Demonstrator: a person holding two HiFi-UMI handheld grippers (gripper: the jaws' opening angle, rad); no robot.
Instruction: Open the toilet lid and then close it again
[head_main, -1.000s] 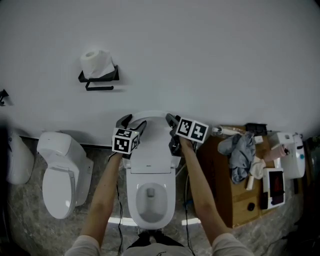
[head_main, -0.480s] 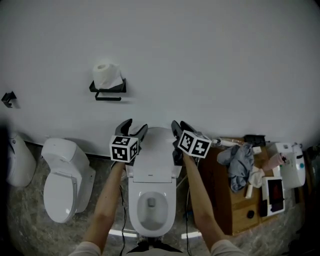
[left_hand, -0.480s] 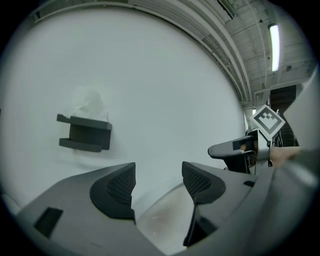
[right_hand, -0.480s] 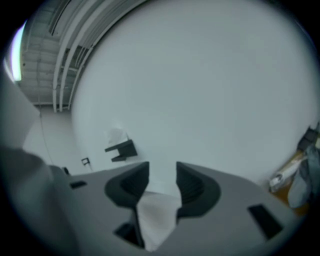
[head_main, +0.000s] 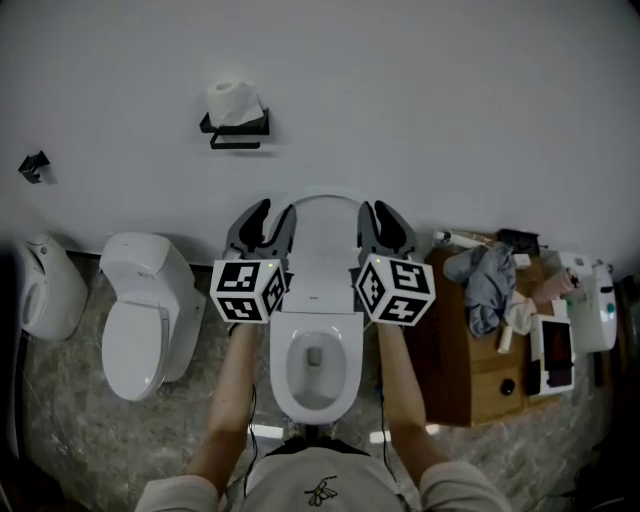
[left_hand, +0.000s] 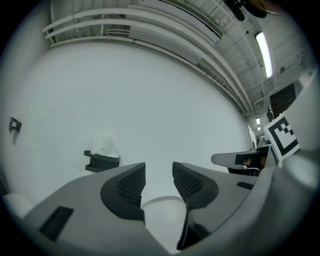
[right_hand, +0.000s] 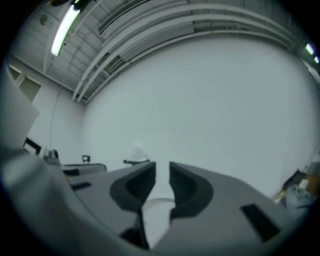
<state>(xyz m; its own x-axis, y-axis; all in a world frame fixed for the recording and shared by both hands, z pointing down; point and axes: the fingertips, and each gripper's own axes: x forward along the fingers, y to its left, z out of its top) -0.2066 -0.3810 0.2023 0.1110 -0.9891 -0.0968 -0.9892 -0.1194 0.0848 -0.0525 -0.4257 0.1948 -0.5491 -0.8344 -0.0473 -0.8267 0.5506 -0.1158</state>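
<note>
Toilet lid of white smooth plastic (head_main: 322, 238) is raised and stands upright against the pale plain wall (head_main: 420, 100), at the back of the white toilet bowl (head_main: 283, 365) and directly in front of the person. Its long axis runs upward from the hinge to the rounded top edge, and its inner face is turned toward the person. The surface looks clean and plain. The left gripper (head_main: 272, 210) is just beside the left edge of the lid and the right gripper (head_main: 378, 208) just beside the right edge. The jaws of the left gripper (left_hand: 159, 172) have just been closing and stand half apart. Those of the right gripper (right_hand: 162, 172) have also been closing and leave a narrow gap. Neither pair pinches anything; only the rounded top of the lid shows beyond each gap.
</note>
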